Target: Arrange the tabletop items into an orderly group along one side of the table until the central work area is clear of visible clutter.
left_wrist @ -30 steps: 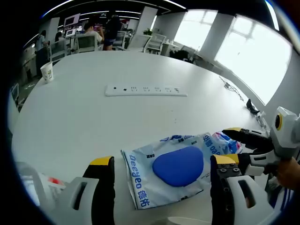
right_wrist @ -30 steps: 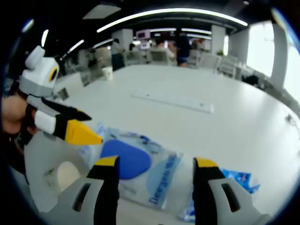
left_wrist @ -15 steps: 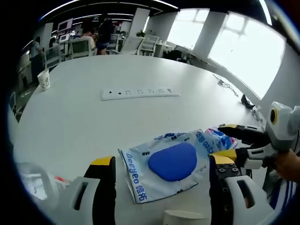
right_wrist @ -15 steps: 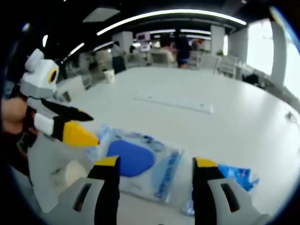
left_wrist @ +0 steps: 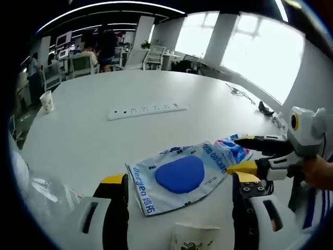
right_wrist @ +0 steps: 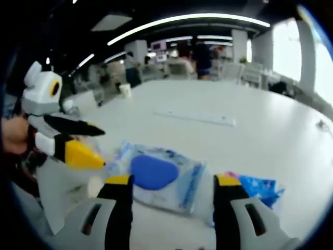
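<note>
Bright windows point(left_wrist: 250, 47), distant office chairs point(left_wrist: 78, 65)

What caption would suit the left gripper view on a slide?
Open left gripper over a blue-and-white packet on a white table, right gripper alongside, power strip beyond.

My left gripper point(left_wrist: 177, 208): blue pack point(left_wrist: 179, 174) dead ahead, cup point(left_wrist: 195, 244) between jaws at 6, right gripper point(left_wrist: 250, 153) blocking 3. Open table point(left_wrist: 156, 86) from 10 to 1, past power strip point(left_wrist: 146, 110).
</note>
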